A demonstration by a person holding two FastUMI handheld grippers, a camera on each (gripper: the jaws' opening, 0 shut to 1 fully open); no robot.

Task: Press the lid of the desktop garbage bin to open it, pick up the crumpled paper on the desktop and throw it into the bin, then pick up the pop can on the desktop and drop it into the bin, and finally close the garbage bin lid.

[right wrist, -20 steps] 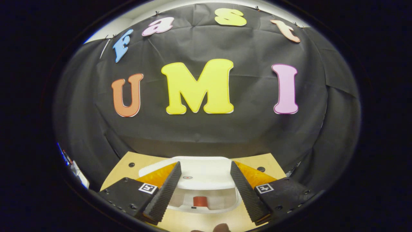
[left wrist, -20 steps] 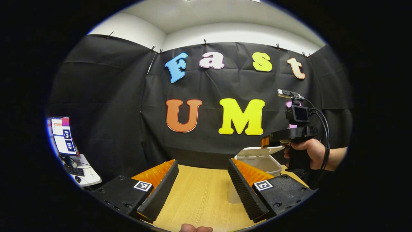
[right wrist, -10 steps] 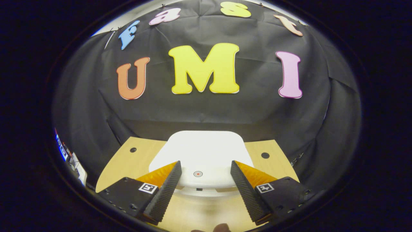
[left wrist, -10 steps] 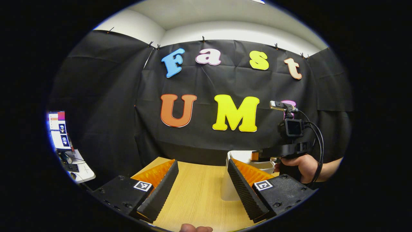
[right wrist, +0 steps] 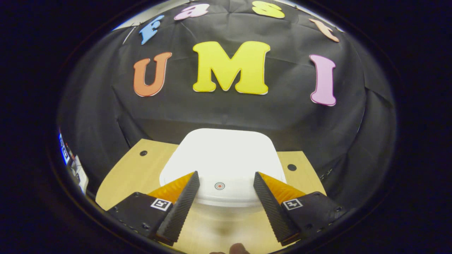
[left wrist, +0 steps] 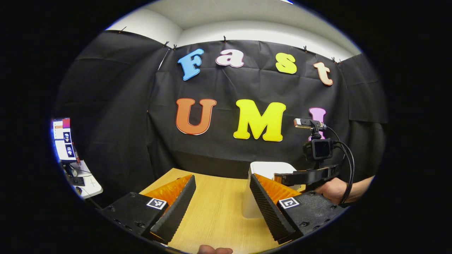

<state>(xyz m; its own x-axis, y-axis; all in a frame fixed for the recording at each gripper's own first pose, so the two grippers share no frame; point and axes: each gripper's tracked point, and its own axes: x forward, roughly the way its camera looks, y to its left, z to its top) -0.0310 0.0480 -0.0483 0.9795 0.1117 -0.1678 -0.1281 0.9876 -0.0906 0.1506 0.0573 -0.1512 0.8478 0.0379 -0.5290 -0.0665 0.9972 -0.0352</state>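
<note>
We see the right gripper (right wrist: pixel 223 188) spread wide over the white plastic bin lid (right wrist: pixel 222 158) — left gripper (left wrist: pixel 221 192) released too, no readable labels.

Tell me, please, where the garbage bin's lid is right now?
In the right gripper view the white lid lies flat on the bin, just ahead of the right gripper, near the wooden table's far edge by the black cloth wall.

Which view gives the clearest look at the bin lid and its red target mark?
The right gripper view: the white bin lid lies flat, seen from above, with its red target mark between the open right tongs. The left gripper view shows the lid edge-on, partly behind a finger.
</note>
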